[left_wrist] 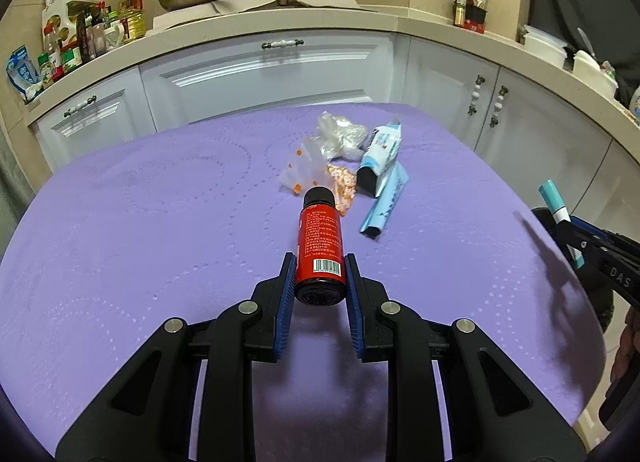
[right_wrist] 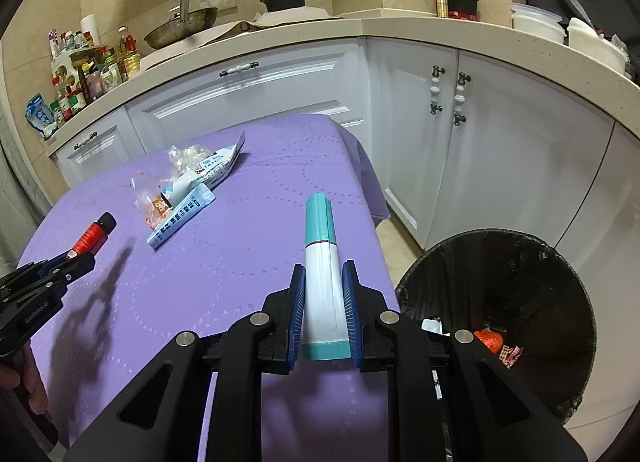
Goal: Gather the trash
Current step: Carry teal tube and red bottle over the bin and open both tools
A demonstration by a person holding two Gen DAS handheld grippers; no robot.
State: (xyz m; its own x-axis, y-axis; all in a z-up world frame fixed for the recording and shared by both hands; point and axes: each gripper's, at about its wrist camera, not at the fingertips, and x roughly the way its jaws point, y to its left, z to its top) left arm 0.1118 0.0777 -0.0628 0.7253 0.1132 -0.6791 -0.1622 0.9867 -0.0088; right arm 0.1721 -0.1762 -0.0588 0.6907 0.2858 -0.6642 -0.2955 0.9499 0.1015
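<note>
your left claw [left_wrist: 320, 266] is clamped on a small red bottle [left_wrist: 320, 238], its blue pads pressing the sides near the base, so the bottle sticks out forward with its black cap pointing toward the far pile. the bottle is lifted clear of the purple table [left_wrist: 140, 222]; in the right wrist view you can see it at the far left, held above its own shadow.

past the bottle's cap, near the middle of the table toward the far edge, the loose trash lies bunched together: a clear bag with orange dots [left_wrist: 302, 172], a crumpled clear plastic bag [left_wrist: 340, 136] behind it, an orange printed wrapper [left_wrist: 344, 186], a white and blue pouch [left_wrist: 380, 154] leaning over a long light blue packet [left_wrist: 384, 202]. these pieces touch or overlap one another.

further right, your right claw [right_wrist: 323, 294] grips a long teal and white box [right_wrist: 322, 262], pads closed on its white lower part, teal end pointing away from you. it hangs over the right edge of the table.

on the floor just right of the table stands a black trash bin [right_wrist: 560, 302], lined with a dark bag, with some red and checked scraps [right_wrist: 498, 344] and a white piece at the bottom. white cabinets and a cluttered kitchen counter run along the far side.
</note>
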